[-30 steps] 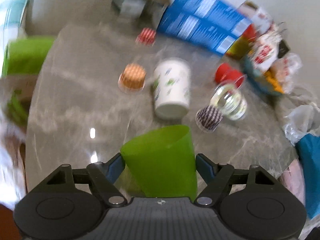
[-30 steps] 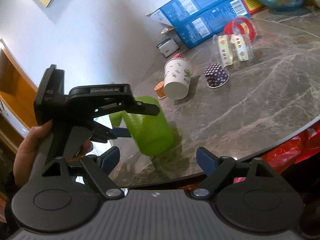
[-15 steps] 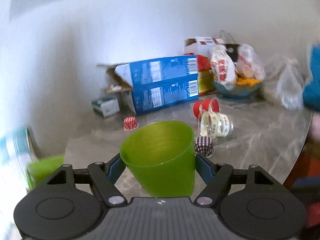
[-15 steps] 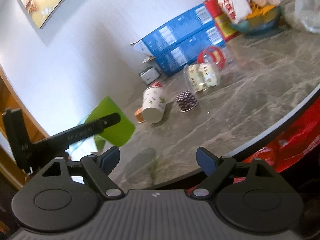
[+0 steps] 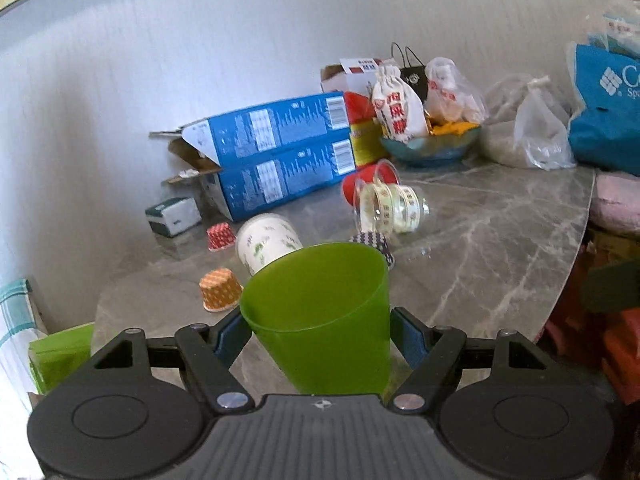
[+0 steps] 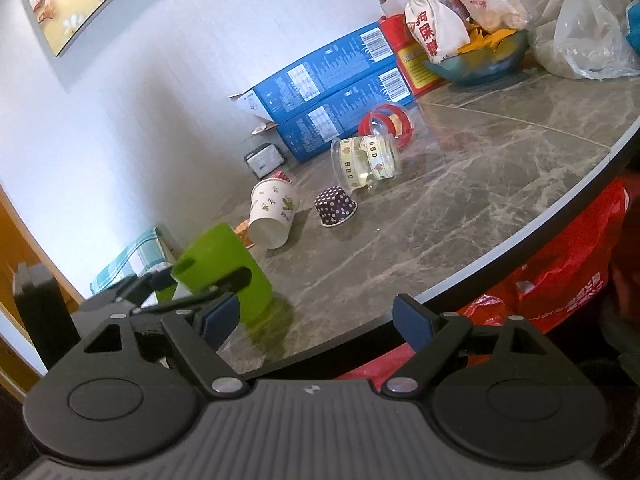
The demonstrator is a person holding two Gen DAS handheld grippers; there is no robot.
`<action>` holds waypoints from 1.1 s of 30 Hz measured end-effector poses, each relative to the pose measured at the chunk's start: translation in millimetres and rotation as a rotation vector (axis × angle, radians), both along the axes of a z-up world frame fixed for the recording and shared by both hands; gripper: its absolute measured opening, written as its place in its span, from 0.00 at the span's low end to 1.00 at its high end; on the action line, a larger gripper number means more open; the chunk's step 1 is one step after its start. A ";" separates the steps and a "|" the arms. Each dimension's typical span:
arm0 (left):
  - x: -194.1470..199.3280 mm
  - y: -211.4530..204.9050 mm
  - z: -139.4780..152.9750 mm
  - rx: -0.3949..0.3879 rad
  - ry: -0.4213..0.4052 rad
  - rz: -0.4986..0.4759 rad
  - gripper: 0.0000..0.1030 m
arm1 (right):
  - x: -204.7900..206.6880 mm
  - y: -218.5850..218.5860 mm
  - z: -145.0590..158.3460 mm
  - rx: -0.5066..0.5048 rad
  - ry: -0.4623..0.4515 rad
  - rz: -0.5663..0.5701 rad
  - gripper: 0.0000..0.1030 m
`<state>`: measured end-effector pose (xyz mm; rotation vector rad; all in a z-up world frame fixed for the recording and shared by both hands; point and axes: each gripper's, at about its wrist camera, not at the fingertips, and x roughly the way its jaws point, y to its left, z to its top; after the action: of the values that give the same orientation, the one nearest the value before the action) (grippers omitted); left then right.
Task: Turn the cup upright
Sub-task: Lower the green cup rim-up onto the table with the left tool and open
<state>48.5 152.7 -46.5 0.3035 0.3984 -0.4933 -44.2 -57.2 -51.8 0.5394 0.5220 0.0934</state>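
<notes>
Left hand-held gripper (image 5: 316, 330): black body, blue-padded fingers (image 5: 228, 334) closed against something between them, pointing level over the counter's edge.
Right hand-held gripper (image 6: 318, 318): black body, blue pads spread wide (nothing between them), angled toward the left one.

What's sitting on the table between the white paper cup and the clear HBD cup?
In the right wrist view, a purple polka-dot cupcake liner, upside down, stands between the white paper cup and the clear HBD cup, both on their sides.
</notes>
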 end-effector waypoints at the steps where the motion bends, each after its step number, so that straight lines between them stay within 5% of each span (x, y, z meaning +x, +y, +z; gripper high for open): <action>1: -1.4 0.4 -1.7 0.004 -0.011 -0.001 0.76 | 0.6 0.8 -0.1 0.000 0.001 0.001 0.83; 11: -2.2 3.6 -1.4 0.009 -0.018 -0.025 0.77 | 5.5 5.4 0.1 0.004 0.002 0.007 0.83; 15: -3.0 3.9 -2.3 0.011 -0.012 -0.048 0.88 | 5.1 5.6 0.0 0.004 0.001 0.008 0.83; 20: -0.7 5.8 -3.7 -0.005 0.025 -0.066 0.89 | 3.5 4.4 -1.3 0.012 0.001 0.005 0.83; 28: -2.6 33.6 -12.1 -0.099 0.106 -0.060 0.94 | -3.6 5.0 1.1 0.001 -0.019 -0.013 0.83; 33: -28.3 79.6 -4.6 -0.225 0.178 -0.033 0.97 | -18.2 26.0 10.8 -0.115 -0.096 -0.054 0.97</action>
<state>20.2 232.2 -51.1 0.0483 0.5066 -0.5942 -62.3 -31.3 -41.0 0.4338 0.4158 0.0377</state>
